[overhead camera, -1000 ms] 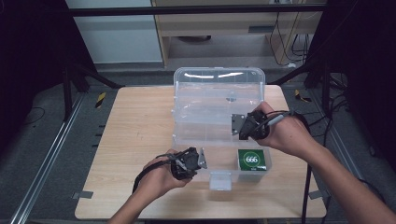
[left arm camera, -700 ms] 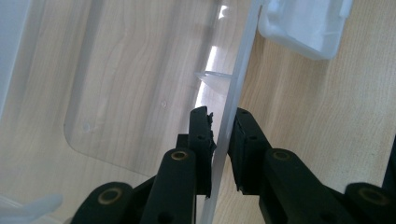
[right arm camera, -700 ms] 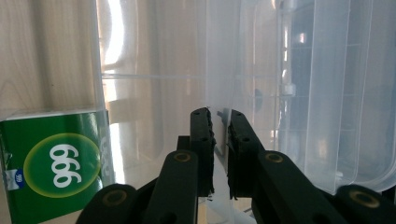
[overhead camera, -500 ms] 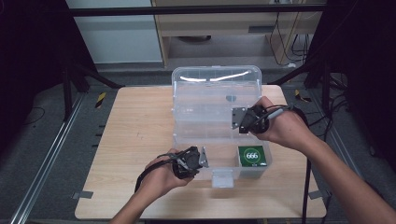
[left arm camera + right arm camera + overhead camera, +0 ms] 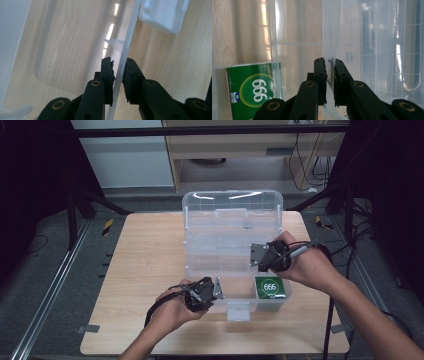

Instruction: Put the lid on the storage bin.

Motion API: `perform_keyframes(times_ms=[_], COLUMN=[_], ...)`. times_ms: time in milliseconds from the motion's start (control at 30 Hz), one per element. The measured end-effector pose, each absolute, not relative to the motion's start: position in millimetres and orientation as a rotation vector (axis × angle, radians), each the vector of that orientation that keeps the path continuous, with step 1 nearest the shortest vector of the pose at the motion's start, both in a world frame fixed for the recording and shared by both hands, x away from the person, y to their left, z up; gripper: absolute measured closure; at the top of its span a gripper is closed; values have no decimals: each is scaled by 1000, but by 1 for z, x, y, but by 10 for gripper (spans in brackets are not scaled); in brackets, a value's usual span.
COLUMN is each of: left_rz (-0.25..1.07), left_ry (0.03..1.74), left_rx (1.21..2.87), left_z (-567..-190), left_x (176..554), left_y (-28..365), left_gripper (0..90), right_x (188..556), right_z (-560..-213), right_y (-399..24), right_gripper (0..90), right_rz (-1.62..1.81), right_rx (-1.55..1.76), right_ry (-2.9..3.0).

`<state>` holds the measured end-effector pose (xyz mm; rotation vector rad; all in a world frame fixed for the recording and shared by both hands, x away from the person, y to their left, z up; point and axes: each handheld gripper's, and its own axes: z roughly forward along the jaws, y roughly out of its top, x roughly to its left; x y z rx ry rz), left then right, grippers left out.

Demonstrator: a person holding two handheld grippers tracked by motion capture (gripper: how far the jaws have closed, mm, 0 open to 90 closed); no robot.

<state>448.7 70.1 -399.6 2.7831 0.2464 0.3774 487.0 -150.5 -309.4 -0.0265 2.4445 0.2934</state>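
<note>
The left gripper point(image 5: 119, 75) has its jaws drawn close on either side of the front wall of the clear plastic storage box point(image 5: 75, 50), the thin rim standing between the pads, pinched or very nearly so. The right gripper point(image 5: 329, 75) is likewise narrowed onto a thin clear wall of the box, which runs up between its jaws. The box point(image 5: 232, 227) sits at the middle of the wooden table point(image 5: 145, 255), its lid point(image 5: 232, 207) standing open at the far side and its white latch point(image 5: 238, 311) hanging off the near edge. Inside, in the near right corner, lies a green packet point(image 5: 270, 287) marked 666, just below the right hand point(image 5: 305, 265). The left hand point(image 5: 175, 310) rests on the table at the box's near left corner.
</note>
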Motion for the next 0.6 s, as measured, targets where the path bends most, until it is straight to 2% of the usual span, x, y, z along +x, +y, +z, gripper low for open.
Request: perform_keyframes(times_ms=[600], left_rz=[385], left_ry=[241], left_rx=[2768], left_z=[-400], left_x=[447], left_y=[71], left_gripper=[785], right_x=[474], right_z=[-316], right_y=[-157], right_gripper=[815], right_rz=[365], right_rx=[-4], right_ry=[2432])
